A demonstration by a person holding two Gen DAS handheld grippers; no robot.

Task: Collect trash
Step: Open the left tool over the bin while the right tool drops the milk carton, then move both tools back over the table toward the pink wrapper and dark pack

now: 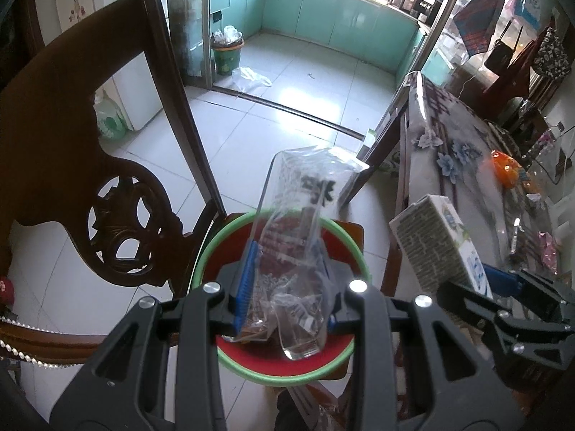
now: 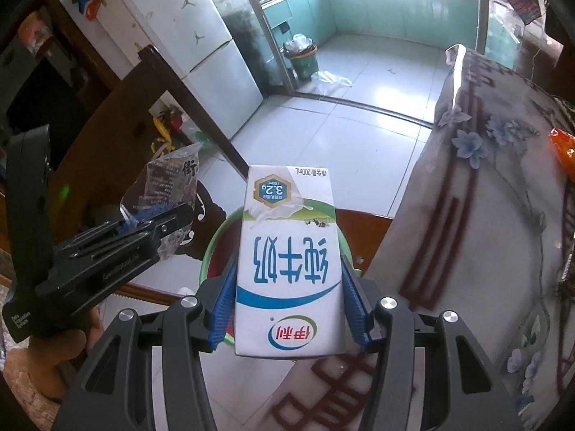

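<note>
Holding two pieces of trash over the basin, I am reading what print I can. In my right gripper (image 2: 287, 298) the milk carton (image 2: 289, 265) is hanging upside down in the right wrist view: big blue characters 纯牛奶 across the middle, the red-and-green 伊利 oval near my knuckles, a hexagon badge reading "3.2g" toward twelve o'clock, and "200mL" in small print along the far edge. My blue pads (image 2: 224, 309) are pressing flat on the carton's two sides — jaws standing about half apart, filled by the box.

In my left gripper (image 1: 287, 287) the jaws are squeezing nearly together on a clear plastic wrapper (image 1: 298, 230). It is carrying dark characters near its far end, one looking like 张, though the crinkles are blurring the rest; in the right wrist view the same wrapper is showing 街 and fine print too small to read. The side of that gripper's body is bearing pale lettering I cannot make out.

Both items are hovering above a red basin with a green rim (image 1: 212, 244) on the seat of a carved wooden chair (image 1: 118, 215). At three o'clock a table under a floral cloth (image 2: 478, 215) is standing just beside it.
</note>
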